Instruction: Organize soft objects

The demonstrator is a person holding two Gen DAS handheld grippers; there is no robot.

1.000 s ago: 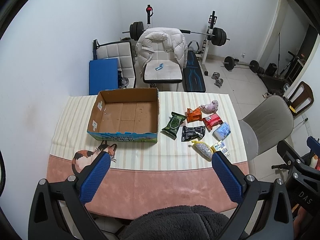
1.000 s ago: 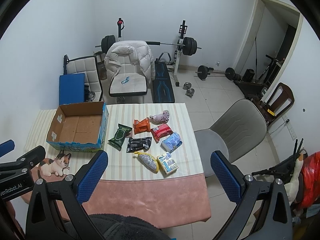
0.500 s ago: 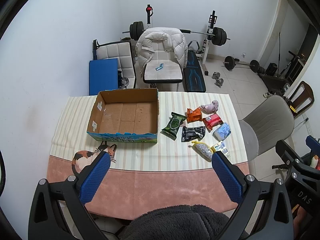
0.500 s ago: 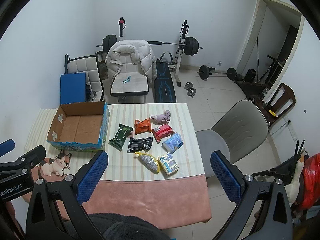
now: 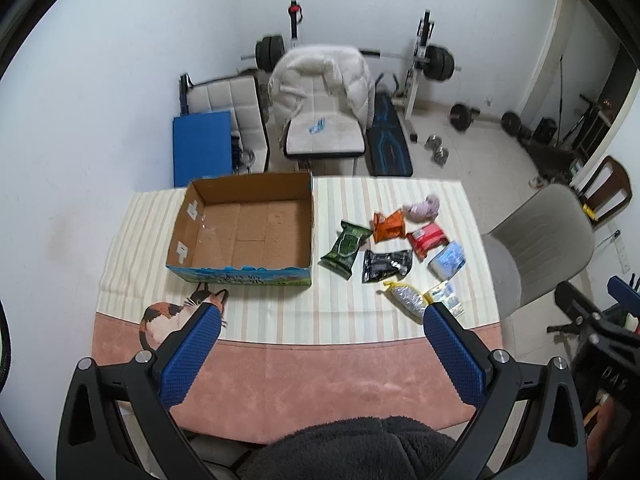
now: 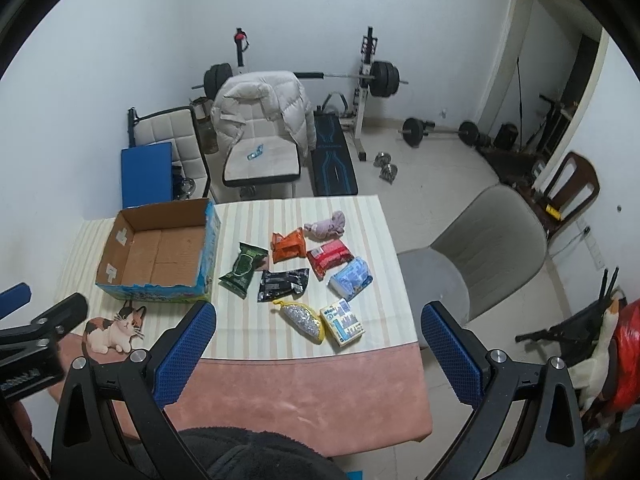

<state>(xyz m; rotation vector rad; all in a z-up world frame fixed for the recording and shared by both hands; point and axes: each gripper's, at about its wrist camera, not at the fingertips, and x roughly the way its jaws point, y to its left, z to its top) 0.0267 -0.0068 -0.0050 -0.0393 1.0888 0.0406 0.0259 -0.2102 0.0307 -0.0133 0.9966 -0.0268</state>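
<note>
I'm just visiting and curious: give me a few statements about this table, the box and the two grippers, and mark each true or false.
1. The cardboard box is empty. True.
2. The left gripper holds a packet. False: it is open and holds nothing.
3. The pink plush toy lies inside the box. False: it lies on the tablecloth, at the far end of the packets.
4. The right gripper is open. True.
5. The green packet is the packet nearest the box. True.

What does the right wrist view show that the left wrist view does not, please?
Only the right wrist view shows the red bag and white plush on the floor at far right, and the full calico cat print.

Only the left wrist view shows the right gripper's body at its edge.

Both show the empty cardboard box, the eight soft items such as the green packet, and open fingers.
</note>
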